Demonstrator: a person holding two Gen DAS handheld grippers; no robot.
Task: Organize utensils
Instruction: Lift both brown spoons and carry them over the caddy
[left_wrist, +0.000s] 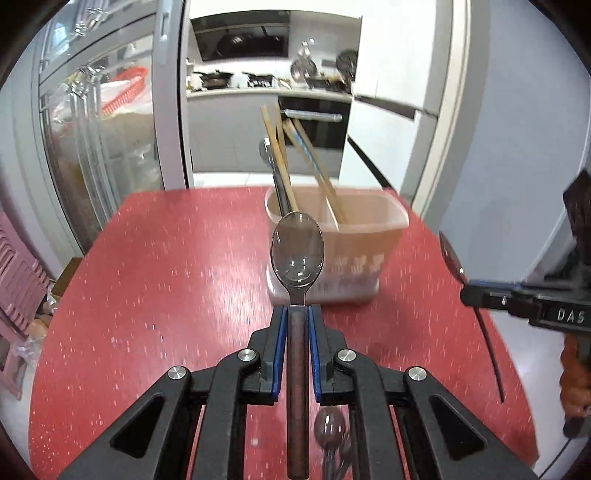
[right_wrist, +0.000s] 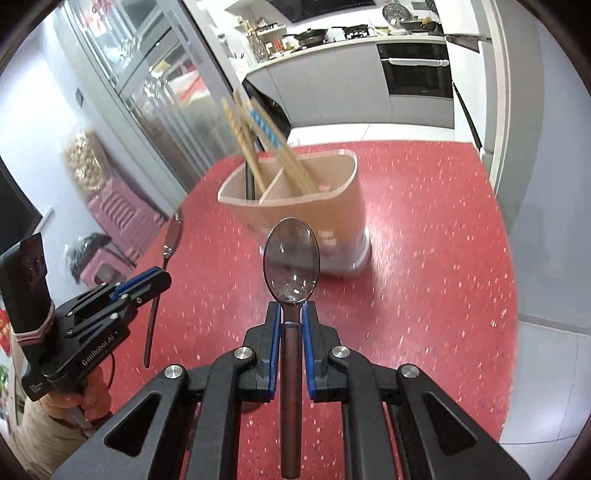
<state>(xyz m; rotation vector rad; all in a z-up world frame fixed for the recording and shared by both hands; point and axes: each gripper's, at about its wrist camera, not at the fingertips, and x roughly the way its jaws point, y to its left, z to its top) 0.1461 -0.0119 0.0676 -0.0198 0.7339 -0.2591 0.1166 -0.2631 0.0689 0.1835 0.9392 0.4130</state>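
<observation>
My left gripper (left_wrist: 297, 314) is shut on a spoon (left_wrist: 297, 251) with a steel bowl and dark brown handle, held above the red table. My right gripper (right_wrist: 290, 312) is shut on a like spoon (right_wrist: 291, 254). Each gripper shows in the other's view: the right one (left_wrist: 480, 293) at the right edge, the left one (right_wrist: 147, 282) at the left. Ahead stands a beige two-compartment utensil holder (left_wrist: 354, 236), also in the right wrist view (right_wrist: 314, 218), with wooden chopsticks (left_wrist: 280, 155) and a steel utensil handle in it. More spoons (left_wrist: 330, 432) lie on the table under my left gripper.
The red speckled table (left_wrist: 166, 295) has rounded edges. A glass-door cabinet (left_wrist: 92, 129) stands to the left, pink stools (right_wrist: 118, 218) beside it. A kitchen counter and oven (left_wrist: 314, 122) lie beyond the doorway. A grey wall is at the right.
</observation>
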